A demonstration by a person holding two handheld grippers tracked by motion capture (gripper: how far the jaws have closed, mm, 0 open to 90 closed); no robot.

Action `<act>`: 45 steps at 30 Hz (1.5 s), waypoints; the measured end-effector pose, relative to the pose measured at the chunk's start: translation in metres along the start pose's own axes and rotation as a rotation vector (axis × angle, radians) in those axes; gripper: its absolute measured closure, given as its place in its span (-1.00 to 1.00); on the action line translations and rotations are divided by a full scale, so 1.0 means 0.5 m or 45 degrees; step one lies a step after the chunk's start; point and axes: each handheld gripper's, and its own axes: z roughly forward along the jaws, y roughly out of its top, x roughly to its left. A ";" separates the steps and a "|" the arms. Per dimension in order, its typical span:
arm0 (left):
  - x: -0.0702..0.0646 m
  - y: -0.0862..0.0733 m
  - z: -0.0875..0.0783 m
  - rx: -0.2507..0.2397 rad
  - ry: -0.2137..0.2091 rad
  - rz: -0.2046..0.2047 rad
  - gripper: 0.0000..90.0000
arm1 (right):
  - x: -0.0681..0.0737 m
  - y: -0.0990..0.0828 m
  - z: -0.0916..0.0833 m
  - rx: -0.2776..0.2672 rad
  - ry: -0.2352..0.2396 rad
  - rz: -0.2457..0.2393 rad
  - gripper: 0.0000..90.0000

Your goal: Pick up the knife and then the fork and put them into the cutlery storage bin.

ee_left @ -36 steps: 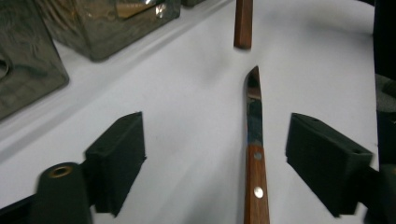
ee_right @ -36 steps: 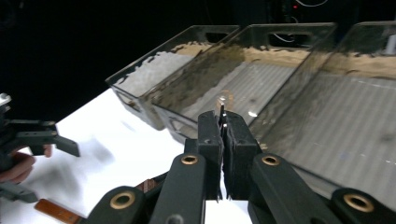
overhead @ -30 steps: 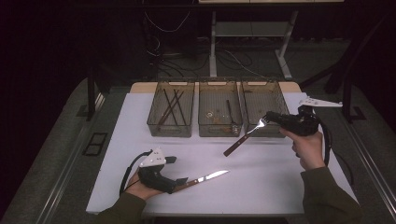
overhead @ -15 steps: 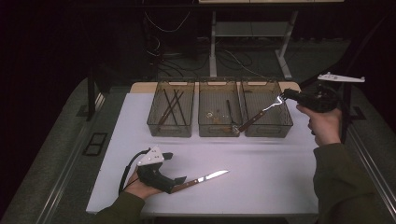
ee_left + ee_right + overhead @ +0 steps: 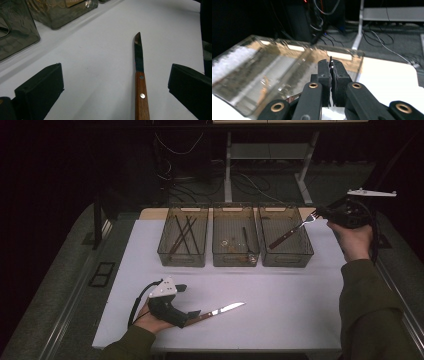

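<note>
Now the right gripper [image 5: 322, 213], pinching a fork [image 5: 289, 233] by its head, has swung from mid-table to hang it, apparently handle-down, over the right-hand bin [image 5: 285, 236]; the left gripper [image 5: 115, 82], jaws just spread, straddles the knife [image 5: 140, 85] lying on the table [image 5: 280, 305].

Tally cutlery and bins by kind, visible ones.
Bins: 3
Knives: 1, on the table between the open left tongs
Forks: 1, held over the right bin by the right tongs
Total: 5
</note>
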 end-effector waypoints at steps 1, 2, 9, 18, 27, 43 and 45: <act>0.000 0.000 0.001 0.001 -0.001 0.002 -1.00 | -0.003 -0.003 0.005 0.023 -0.015 0.001 0.93; 0.000 0.000 0.001 0.001 -0.002 0.003 -1.00 | -0.007 -0.006 0.012 0.040 -0.027 -0.007 0.93; 0.000 0.000 0.001 0.004 -0.005 0.006 -1.00 | -0.016 -0.025 0.057 0.147 -0.036 -0.012 0.92; -0.003 -0.001 0.005 0.019 -0.018 0.008 -1.00 | -0.017 -0.038 0.099 0.240 0.030 0.002 0.92; -0.004 -0.001 0.008 0.028 -0.017 0.010 -1.00 | -0.034 -0.051 0.134 0.249 0.040 0.051 0.89; -0.004 -0.001 0.007 0.028 -0.020 0.013 -1.00 | -0.048 -0.076 0.186 0.268 -0.176 0.021 0.41; -0.004 -0.001 0.008 0.030 -0.019 0.012 -1.00 | -0.048 -0.074 0.181 0.263 -0.182 0.031 0.32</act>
